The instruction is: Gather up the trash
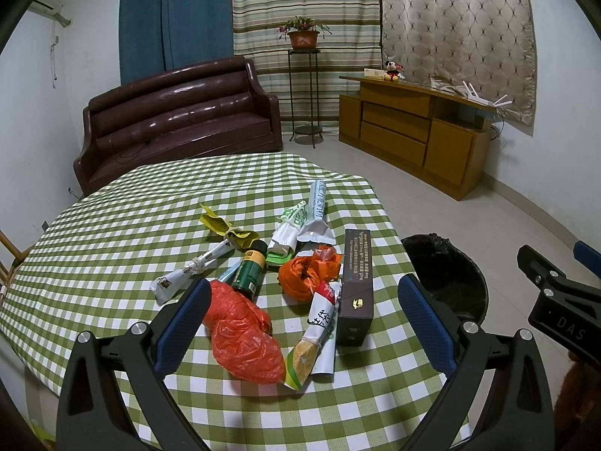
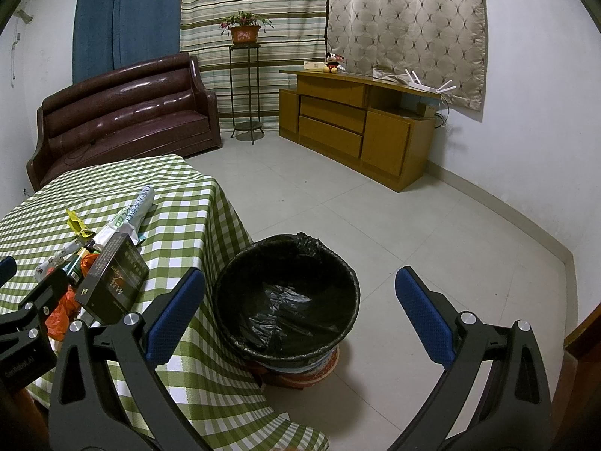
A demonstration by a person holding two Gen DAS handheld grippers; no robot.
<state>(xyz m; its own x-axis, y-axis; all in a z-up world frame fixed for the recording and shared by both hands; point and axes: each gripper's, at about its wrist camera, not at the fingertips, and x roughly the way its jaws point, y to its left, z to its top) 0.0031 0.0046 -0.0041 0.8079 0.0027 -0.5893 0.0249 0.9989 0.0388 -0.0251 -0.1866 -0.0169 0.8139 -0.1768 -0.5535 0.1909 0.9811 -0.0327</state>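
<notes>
Trash lies on the green checked table (image 1: 112, 233): a red plastic bag (image 1: 244, 338), an orange bag (image 1: 310, 270), a dark box (image 1: 355, 282), a green bottle (image 1: 249, 268), a rolled wrapper with an orange picture (image 1: 313, 342) and several paper wrappers (image 1: 304, 221). My left gripper (image 1: 304, 323) is open and empty, low over the table, its fingers either side of the red bag and box. My right gripper (image 2: 300, 315) is open and empty above the black-lined bin (image 2: 287, 300) on the floor beside the table. The box (image 2: 112, 282) also shows in the right wrist view.
The bin (image 1: 447, 274) stands right of the table edge. The right gripper body (image 1: 559, 300) shows at the left view's right edge. Behind are a brown sofa (image 1: 176, 120), a plant stand (image 1: 304, 86) and a wooden cabinet (image 1: 413, 127). Tiled floor (image 2: 413, 225) spreads around the bin.
</notes>
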